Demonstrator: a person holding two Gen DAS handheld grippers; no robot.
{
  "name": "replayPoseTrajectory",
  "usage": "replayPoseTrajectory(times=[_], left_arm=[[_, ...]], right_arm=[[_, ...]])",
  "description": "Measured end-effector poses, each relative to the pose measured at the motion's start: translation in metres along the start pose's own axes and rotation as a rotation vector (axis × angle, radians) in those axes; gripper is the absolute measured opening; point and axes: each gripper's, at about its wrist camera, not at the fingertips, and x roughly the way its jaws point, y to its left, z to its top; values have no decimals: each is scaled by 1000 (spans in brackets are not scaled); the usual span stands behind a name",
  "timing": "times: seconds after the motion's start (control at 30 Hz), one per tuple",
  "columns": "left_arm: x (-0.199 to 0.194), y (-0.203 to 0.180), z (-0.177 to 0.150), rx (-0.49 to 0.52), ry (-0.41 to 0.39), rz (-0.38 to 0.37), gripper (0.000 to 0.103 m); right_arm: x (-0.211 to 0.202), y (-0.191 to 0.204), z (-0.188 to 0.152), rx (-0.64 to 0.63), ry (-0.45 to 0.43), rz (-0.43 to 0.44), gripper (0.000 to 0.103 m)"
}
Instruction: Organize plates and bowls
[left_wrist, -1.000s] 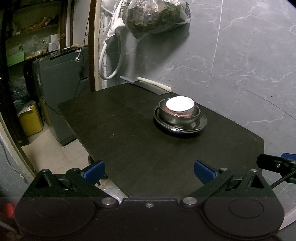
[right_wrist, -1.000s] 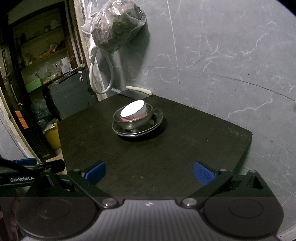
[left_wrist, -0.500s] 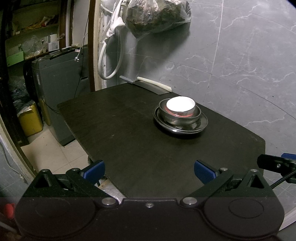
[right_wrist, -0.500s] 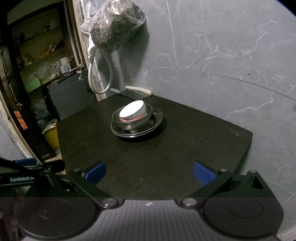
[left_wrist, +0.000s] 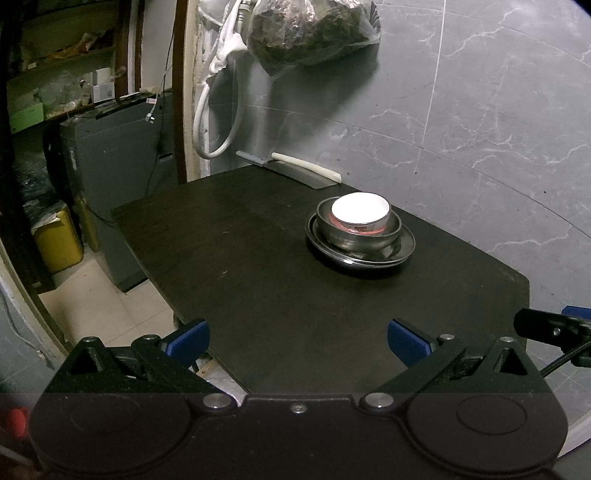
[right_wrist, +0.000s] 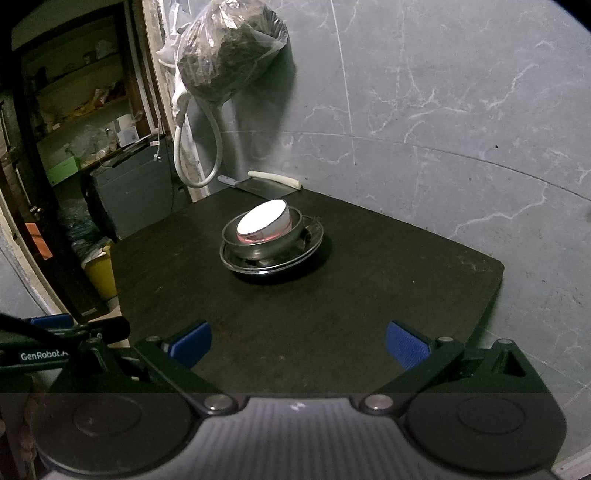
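Dark table (left_wrist: 258, 266), white bowl (left_wrist: 360, 214) nested in steel bowl (left_wrist: 354, 238) on black plate (left_wrist: 402, 249), both tools spread wide, empty.

A grey marble-veined wall (left_wrist: 480, 110) rises behind the dark desk (left_wrist: 258, 277). A plastic bag (left_wrist: 314, 33) and a looped white hose (left_wrist: 218, 122) hang at the far left corner. Pale floor tiles (left_wrist: 103, 295), a yellow bin (left_wrist: 57, 240) and cluttered shelves (left_wrist: 55, 74) lie left, dimly lit.

Cleaver (left_wrist: 295, 172), hanging bag (left_wrist: 314, 33), hose (left_wrist: 218, 110).
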Motion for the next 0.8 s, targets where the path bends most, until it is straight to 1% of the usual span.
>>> replayPoseTrajectory(times=[0.33,0.57,0.8], left_arm=[[8,5,2,8,14,-20,102],[7,11,3,14,8,-23,102],[10,16,5,24,20,-50,102]], right_arm=[[3,4,0,-2,16,-9,103],[8,12,1,-5,22,-3,103],[11,23,2,-11,21,-10,103]])
